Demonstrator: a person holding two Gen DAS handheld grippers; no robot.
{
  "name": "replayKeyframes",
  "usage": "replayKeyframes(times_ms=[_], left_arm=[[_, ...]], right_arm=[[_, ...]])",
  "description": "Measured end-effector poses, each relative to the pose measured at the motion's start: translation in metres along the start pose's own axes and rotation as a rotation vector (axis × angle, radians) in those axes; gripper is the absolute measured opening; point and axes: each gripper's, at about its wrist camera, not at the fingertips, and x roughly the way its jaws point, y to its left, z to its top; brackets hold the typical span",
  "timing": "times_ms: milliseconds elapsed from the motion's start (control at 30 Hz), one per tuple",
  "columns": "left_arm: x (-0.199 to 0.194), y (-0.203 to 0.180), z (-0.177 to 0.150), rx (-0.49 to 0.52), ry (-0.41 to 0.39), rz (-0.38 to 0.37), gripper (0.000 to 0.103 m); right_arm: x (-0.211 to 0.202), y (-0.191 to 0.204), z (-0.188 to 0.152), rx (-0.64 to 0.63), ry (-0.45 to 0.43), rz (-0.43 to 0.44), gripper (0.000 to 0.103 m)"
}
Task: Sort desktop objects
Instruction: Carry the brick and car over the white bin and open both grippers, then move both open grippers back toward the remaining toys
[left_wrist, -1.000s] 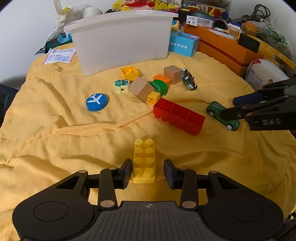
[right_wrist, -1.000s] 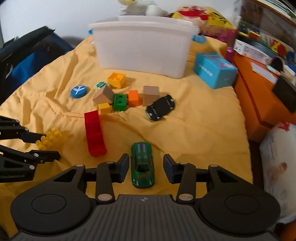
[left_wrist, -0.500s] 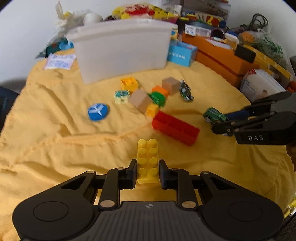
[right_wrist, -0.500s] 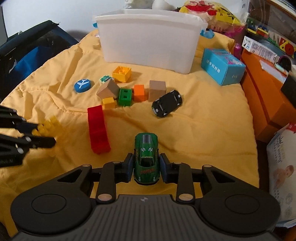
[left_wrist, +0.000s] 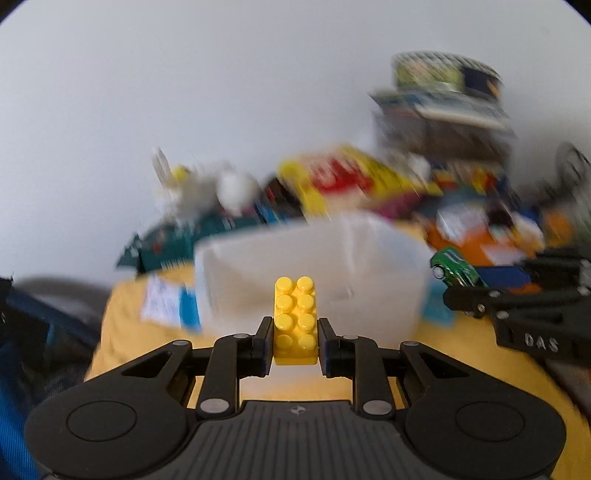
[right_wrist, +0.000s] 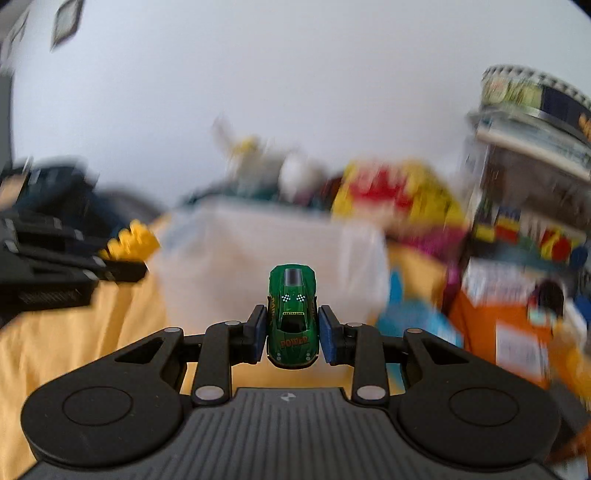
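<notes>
I have one toy clamped in each hand-held gripper, both off the yellow cloth (left_wrist: 122, 325) that covers the surface. My left hand-held gripper (left_wrist: 295, 341) is closed on the yellow brick (left_wrist: 295, 319), pads pressing its long sides, studs facing the camera. My right hand-held gripper (right_wrist: 293, 338) is closed on the green toy car (right_wrist: 293, 314), nose pointing away from me.

The white bin (left_wrist: 314, 266) stands at twelve o'clock in both wrist views, just beyond each held toy, so I judge the pick-up finished and the drop into the bin not yet made (whether anything lies inside it already, the blur hides).

Counted: one yellow brick, one green car, one white bin, two hand-held grippers. In the left view the car shows at three o'clock in my other gripper; in the right view the brick shows at nine o'clock. Any other loose toys on the cloth are out of frame, so what remains to sort I cannot count.
</notes>
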Motion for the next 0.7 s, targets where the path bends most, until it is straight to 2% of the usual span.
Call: replayKeyframes(times_ms=[100,133,167,233,300,433,600,700], left_arm=[[0.033,-0.001,0.033,0.019,-0.006,0.028,0.029],[0.043,-0.003,0.039,0.031,0.013,0.032,0.033],[0.045,-0.004,0.041,0.032,0.023,0.035,0.044],[0.036,-0.006,0.034,0.04,0.002,0.008,0.048],[0.027,-0.007,0.019,0.047,0.009,-0.002,0.049],[0.02,-0.004,-0.029,0.0,0.143,-0.046,0.049],[0.002,-0.007,-0.096,-0.022,0.284,-0.056,0.049],[-0.007,-0.011,-0.119,-0.034,0.335,-0.079,0.049]], right_arm=[[0.03,-0.001,0.03,0.018,-0.059,-0.035,0.035],[0.041,0.0,0.035,-0.007,-0.04,-0.041,0.038],[0.047,0.001,0.036,-0.015,-0.018,-0.039,0.039],[0.041,-0.002,0.028,0.012,-0.017,0.009,0.039],[0.033,-0.005,0.013,0.02,0.009,0.015,0.039],[0.023,-0.008,-0.023,0.105,0.115,0.066,0.039],[0.003,-0.002,-0.06,0.072,0.2,0.088,0.039],[-0.006,0.0,-0.079,0.082,0.255,0.102,0.039]])
